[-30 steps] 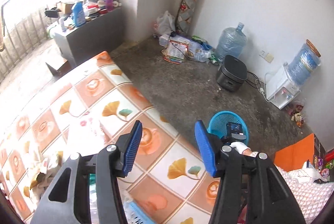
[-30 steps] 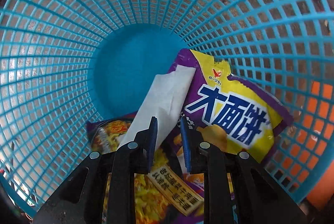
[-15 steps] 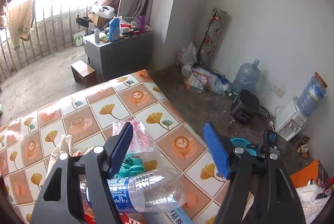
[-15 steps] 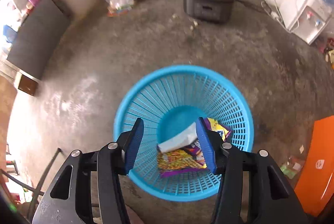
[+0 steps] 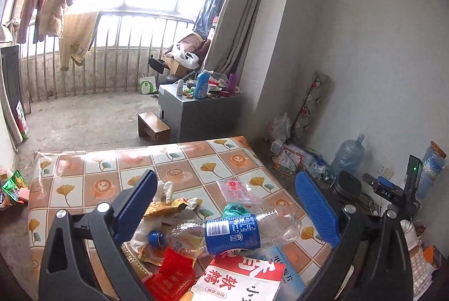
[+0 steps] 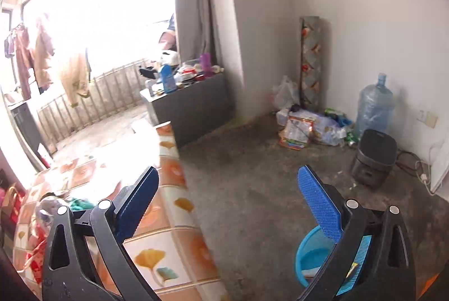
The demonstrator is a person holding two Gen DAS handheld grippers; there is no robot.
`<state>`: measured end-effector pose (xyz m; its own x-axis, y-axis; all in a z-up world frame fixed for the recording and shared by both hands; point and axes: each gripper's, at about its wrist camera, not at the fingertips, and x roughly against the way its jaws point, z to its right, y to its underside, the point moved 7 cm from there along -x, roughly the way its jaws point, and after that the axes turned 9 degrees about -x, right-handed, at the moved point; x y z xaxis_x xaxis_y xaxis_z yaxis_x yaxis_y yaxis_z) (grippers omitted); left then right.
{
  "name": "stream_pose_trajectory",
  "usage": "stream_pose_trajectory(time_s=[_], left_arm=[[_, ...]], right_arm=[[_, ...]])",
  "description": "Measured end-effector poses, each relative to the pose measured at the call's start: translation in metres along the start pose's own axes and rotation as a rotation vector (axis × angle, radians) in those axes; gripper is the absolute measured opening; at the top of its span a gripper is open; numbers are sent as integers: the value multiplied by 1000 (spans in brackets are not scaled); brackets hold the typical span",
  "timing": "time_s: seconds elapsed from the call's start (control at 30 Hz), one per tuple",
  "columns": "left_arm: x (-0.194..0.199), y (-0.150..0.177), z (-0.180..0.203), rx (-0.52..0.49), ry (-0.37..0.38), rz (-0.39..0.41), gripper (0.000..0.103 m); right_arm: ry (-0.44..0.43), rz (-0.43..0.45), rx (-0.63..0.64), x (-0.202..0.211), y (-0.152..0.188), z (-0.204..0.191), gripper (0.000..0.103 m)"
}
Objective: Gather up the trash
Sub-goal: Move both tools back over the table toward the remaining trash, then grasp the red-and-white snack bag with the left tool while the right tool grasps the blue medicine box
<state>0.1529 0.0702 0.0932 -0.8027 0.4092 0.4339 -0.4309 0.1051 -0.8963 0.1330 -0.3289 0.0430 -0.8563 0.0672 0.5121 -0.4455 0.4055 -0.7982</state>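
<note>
The crushed clear plastic bottle with a blue label [image 5: 233,231] lies on my tiled-pattern counter [image 5: 179,160] among wrappers, uncollected; some trash sits in the blue mesh basket [image 6: 311,253] on the floor; both jaws just opened, spread wide, empty

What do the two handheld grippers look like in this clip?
Both match: the left gripper and the right gripper have black plastic frames with triangular cut-outs, silver rivets at the pivots, and ribbed blue pads on their fingers. No cables or sleeves show.
</note>
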Motion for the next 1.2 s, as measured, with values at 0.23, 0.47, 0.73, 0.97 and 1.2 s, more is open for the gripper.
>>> stream_pose_trajectory(time_s=[0.23,0.47,0.73,0.97,1.2], left_arm=[[30,68,-5,4,92,-82,97],[45,127,4,4,194,-153,97],[51,175,19,-186,202,-226,92],[27,194,24,-276,94,-270,73],[18,181,-8,-103,29,-255,44]], right_arm=[[-307,-375,56,-12,92,-105,95],[-314,-555,98,-2,147,-151,92],[-479,-669,31,20,158,-191,59],[-598,-693,-48,13,147,-226,48],[-608,-681,-45,18,142,-236,48]])
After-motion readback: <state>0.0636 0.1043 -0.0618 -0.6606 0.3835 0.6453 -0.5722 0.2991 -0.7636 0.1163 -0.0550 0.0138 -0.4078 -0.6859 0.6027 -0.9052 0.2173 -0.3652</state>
